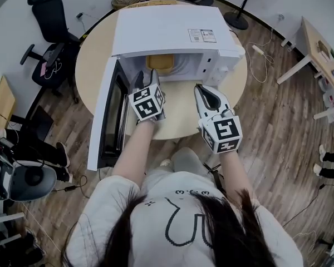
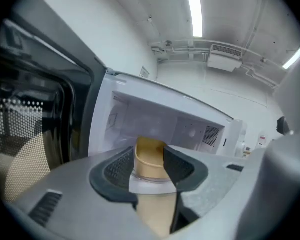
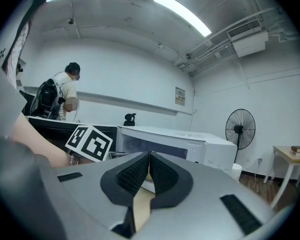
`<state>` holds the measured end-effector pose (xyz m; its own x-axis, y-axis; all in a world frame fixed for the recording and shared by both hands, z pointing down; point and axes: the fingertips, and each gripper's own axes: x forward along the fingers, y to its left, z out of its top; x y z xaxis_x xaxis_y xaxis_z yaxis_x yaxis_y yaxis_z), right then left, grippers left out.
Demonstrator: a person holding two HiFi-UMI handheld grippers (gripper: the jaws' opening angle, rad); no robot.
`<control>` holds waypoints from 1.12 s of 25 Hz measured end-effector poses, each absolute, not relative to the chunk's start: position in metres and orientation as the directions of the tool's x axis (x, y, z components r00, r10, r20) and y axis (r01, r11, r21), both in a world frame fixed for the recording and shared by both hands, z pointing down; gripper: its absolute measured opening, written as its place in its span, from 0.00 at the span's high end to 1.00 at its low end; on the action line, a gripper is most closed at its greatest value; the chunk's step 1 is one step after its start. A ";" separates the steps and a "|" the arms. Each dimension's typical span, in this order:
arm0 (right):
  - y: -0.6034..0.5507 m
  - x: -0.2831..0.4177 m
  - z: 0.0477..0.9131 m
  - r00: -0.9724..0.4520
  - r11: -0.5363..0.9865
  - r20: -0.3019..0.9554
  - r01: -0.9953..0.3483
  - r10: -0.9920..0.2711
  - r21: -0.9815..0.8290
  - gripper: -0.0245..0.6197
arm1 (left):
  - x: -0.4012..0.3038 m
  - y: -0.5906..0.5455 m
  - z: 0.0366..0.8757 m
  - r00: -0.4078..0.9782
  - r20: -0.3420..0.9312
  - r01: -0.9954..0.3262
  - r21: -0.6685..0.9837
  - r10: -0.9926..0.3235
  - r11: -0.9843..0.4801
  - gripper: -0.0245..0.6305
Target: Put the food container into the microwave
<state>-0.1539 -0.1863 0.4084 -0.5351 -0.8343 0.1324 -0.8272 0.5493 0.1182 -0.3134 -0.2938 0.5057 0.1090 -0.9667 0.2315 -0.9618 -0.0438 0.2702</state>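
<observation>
As the container (image 1: 160,64) stood inside the microwave (image 1: 172,32), toward the back of the cavity on its left side, the point I examined was its bearing from my left gripper (image 1: 146,75). It lay straight ahead of that claw, on the line of the jaws and deeper in than their tips, which reached only to the cavity mouth. The left jaws were part open, with the container showing in the gap between them. No pad appeared to touch it, and I judged that claw to hold nothing. My right gripper (image 1: 201,88) hung over the table (image 1: 94,60) just outside the opening, well to the right of the container, with its jaws pressed together and empty. The door (image 1: 103,115) hung wide open on the left, nearer my left claw than my right. In my assessment, any withdrawal called for a straight pull back along the jaw line, since a sideways drift risked catching the container.
</observation>
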 end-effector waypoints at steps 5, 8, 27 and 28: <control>-0.182 -0.157 0.395 -0.555 0.566 0.109 -0.814 -0.825 0.132 0.92 | -0.314 -0.279 0.491 0.107 0.226 -0.976 0.210 -0.968 -0.059 0.69; -0.178 -0.153 0.385 -0.554 0.562 0.094 -0.817 -0.827 0.131 0.91 | -0.313 -0.268 0.479 0.108 0.219 -0.980 0.187 -0.970 -0.067 0.69; -0.161 -0.130 0.307 -0.569 0.556 -0.028 -0.812 -0.822 0.175 0.92 | -0.318 -0.199 0.374 0.165 0.119 -0.986 0.030 -0.979 -0.163 0.69; -0.162 -0.127 0.303 -0.563 0.549 -0.038 -0.817 -0.826 0.174 0.91 | -0.318 -0.195 0.368 0.172 0.108 -0.985 0.029 -0.979 -0.169 0.69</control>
